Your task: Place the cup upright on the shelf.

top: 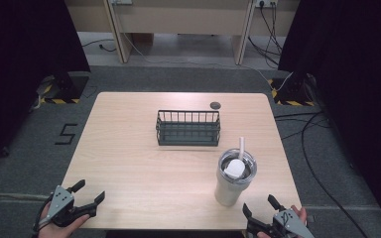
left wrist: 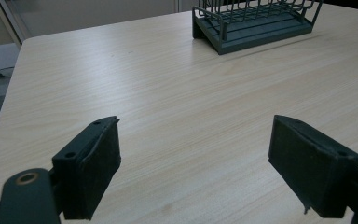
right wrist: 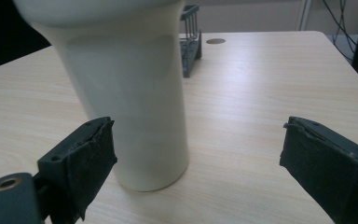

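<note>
Tumbler [top: 232, 182] stood upright on the table [top: 144, 163], at the near right part, just ahead of the right gripper [top: 259, 206]. It was cream-coloured, with a clear lid and a white straw [top: 241, 147] rising from it. In the right gripper view the tumbler [right wrist: 135, 102] stood close before the left-hand finger [right wrist: 81, 170], its base on the wood, not between the two fingers but off to that side; contact with the finger could not be confirmed. Right gripper fingers were spread wide and grasped nothing. The person's hand held that gripper at the near right edge of the table.

Left gripper [top: 88, 193] sat at the near left corner, held in the person's other hand, well apart from the tumbler. Its fingers [left wrist: 91, 172] were likewise released, spread wide over bare wood with nothing between them.

Rack [top: 188, 127], dark wire, stood at mid-table toward the far side, apart from the tumbler and both grippers. In the left gripper view the rack [left wrist: 254, 21] lay far ahead and to the right. A small dark disc [top: 215, 105] lay on the table just beyond the rack's far right corner.
</note>
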Available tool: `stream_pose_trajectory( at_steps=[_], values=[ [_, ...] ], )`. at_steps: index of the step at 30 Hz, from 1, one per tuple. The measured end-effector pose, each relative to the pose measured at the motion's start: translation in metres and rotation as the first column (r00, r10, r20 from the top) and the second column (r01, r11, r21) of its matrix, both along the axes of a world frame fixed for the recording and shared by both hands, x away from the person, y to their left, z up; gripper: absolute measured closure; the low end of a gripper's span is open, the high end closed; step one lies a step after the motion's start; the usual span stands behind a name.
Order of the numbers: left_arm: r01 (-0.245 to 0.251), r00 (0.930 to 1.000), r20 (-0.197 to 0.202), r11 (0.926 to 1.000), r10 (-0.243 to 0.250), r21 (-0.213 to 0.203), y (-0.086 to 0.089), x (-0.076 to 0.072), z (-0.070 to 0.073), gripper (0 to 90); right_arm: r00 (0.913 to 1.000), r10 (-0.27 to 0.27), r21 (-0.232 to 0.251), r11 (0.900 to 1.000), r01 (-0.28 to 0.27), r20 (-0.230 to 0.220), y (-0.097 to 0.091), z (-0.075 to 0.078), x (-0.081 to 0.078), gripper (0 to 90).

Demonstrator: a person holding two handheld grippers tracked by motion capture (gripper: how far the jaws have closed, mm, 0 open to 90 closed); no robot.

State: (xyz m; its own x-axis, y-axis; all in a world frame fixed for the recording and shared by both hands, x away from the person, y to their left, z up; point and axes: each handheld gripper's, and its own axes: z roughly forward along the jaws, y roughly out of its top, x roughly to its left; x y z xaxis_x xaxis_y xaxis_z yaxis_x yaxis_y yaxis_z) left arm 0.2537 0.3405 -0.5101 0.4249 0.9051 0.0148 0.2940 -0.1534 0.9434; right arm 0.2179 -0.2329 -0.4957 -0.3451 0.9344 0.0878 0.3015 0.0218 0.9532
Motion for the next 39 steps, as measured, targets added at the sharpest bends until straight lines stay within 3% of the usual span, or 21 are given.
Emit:
stream_pose_trajectory(
  at_steps=[5, 14, 19, 25, 30, 39],
  values=[
    [0.009, 0.9999, 0.006, 1.0000, -0.009, 0.000, -0.005, -0.002, 0.000, 16.0, 0.9988, 0.049, -0.014, 0.9987, -0.049, 0.005, 0.007, 0.001, 0.000, 6.3],
    [0.044, 0.9990, 0.004, 0.9990, -0.044, 0.001, -0.009, -0.002, -0.001, 16.1, 0.9985, 0.054, -0.008, 0.9985, -0.054, 0.014, 0.017, 0.008, 0.002, 5.7],
    [0.063, 0.9980, -0.007, 0.9980, -0.063, -0.004, -0.011, -0.001, -0.003, 16.1, 0.9966, 0.081, -0.018, 0.9965, -0.082, -0.009, 0.027, 0.009, 0.012, 4.8],
    [0.060, 0.9981, -0.012, 0.9981, -0.060, -0.011, -0.012, 0.000, -0.003, 16.1, 0.9952, 0.097, -0.030, 0.9948, -0.097, 0.000, 0.039, 0.010, 0.022, 4.8],
    [0.074, 0.9972, -0.006, 0.9972, -0.074, -0.007, -0.015, 0.001, -0.002, 16.1, 0.9950, 0.099, -0.047, 0.9940, -0.098, 0.015, 0.045, 0.015, 0.033, 5.4],
    [0.085, 0.9963, 0.012, 0.9961, -0.085, -0.025, -0.018, 0.007, 0.002, 16.2, 0.9938, 0.111, -0.067, 0.9917, -0.110, 0.003, 0.054, 0.011, 0.046, 7.5]
  ],
)
